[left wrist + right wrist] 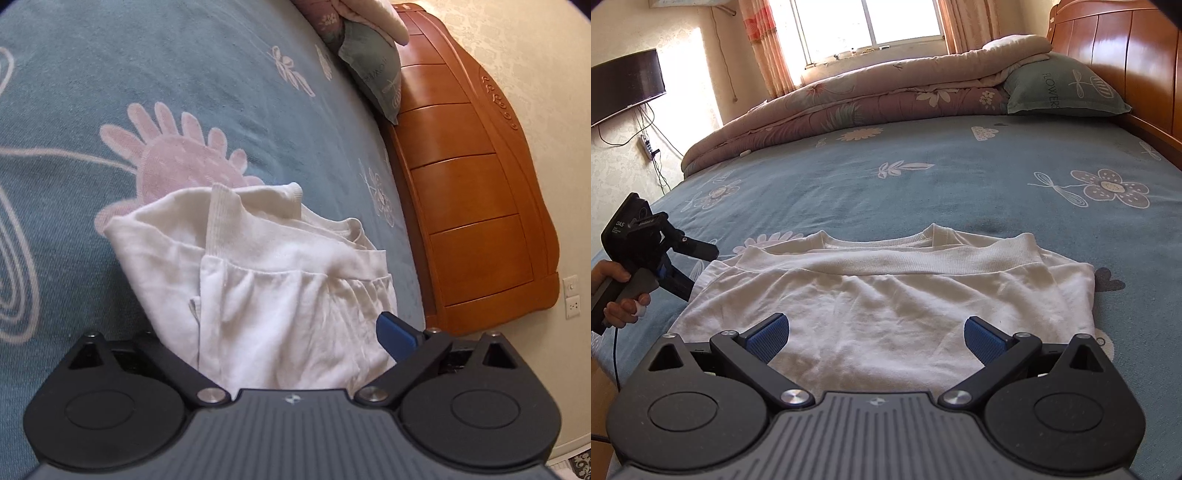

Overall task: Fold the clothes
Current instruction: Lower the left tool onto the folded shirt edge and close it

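A white sweatshirt (886,295) lies folded on the blue flowered bedsheet (923,177), its ribbed hem and collar toward the far side. My right gripper (877,336) is open over the garment's near edge, a blue pad on each side and nothing pinched. My left gripper (701,275), held by a hand (617,291), stands open at the garment's left edge. In the left wrist view the sweatshirt (280,295) fills the gap of the left gripper (288,339). One blue finger (397,334) shows at the right and the other is hidden under the cloth.
A folded quilt (868,96) and a green pillow (1067,88) lie at the far end of the bed. The wooden headboard (472,206) runs along the right. A TV (624,85) and a power strip (646,146) hang on the left wall.
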Available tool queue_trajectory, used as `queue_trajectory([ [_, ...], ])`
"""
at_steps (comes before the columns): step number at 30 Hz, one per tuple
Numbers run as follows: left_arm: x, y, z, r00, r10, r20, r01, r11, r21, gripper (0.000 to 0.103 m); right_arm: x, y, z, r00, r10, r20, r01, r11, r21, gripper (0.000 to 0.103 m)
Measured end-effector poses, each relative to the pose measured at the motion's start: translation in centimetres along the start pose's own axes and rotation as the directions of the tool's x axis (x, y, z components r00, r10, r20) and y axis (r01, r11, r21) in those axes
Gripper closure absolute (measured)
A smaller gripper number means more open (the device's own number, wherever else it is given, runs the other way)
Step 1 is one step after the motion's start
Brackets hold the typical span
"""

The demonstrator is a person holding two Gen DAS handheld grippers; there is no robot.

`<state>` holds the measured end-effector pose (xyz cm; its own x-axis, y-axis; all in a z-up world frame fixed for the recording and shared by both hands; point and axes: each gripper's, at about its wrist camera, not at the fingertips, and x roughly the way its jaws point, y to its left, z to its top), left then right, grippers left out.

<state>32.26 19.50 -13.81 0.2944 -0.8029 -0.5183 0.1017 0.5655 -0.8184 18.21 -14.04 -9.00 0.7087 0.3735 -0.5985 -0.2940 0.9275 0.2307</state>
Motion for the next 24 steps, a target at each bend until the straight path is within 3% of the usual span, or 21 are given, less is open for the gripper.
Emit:
queue_trajectory([
  [4, 0.1, -0.1, 0.4, 1.0, 0.024, -0.011, -0.024, 1.0, 0.02, 0.01, -0.3, 0.7, -0.2, 1.0, 0.006, -0.005, -0.007, 0.999, -0.035, 0.0],
  [6, -0.2, 0.2, 0.2, 0.999, 0.038, -0.002, -0.038, 0.999, 0.024, 0.019, -0.6, 0.9, -0.2, 1.0, -0.004, -0.004, 0.004, 0.999, -0.052, 0.0],
  [8, -0.6, 0.7, 0.0, 0.999, 0.052, 0.008, -0.052, 0.999, 0.009, 0.036, -0.8, 0.8, -0.2, 1.0, -0.009, -0.003, 0.009, 0.999, -0.049, 0.0],
  [10, -0.7, 0.8, -0.1, 0.998, 0.069, 0.012, -0.069, 0.998, 0.011, 0.046, -1.0, 0.6, -0.3, 1.0, -0.017, -0.003, 0.016, 0.999, -0.04, 0.0],
  [15, -0.7, 0.2, 0.0, 0.99, 0.142, 0.003, -0.142, 0.988, 0.065, 0.051, -1.3, 0.7, -0.4, 0.999, -0.035, -0.004, 0.035, 0.999, -0.039, 0.0],
  [17, -0.7, -0.1, 0.1, 0.981, 0.192, -0.001, -0.191, 0.978, 0.089, 0.075, -1.5, 1.0, -0.3, 0.999, -0.033, 0.001, 0.033, 0.998, -0.051, 0.0],
  [18, -0.8, 0.0, 0.1, 0.978, 0.209, 0.003, -0.209, 0.975, 0.082, 0.08, -1.6, 1.3, -0.2, 0.999, -0.033, 0.005, 0.033, 0.998, -0.061, 0.0],
  [24, -0.9, -0.1, -0.5, 0.971, 0.237, 0.036, -0.239, 0.968, 0.069, 0.081, -1.7, 4.6, 0.1, 1.0, -0.029, 0.012, 0.031, 0.976, -0.215, 0.0],
])
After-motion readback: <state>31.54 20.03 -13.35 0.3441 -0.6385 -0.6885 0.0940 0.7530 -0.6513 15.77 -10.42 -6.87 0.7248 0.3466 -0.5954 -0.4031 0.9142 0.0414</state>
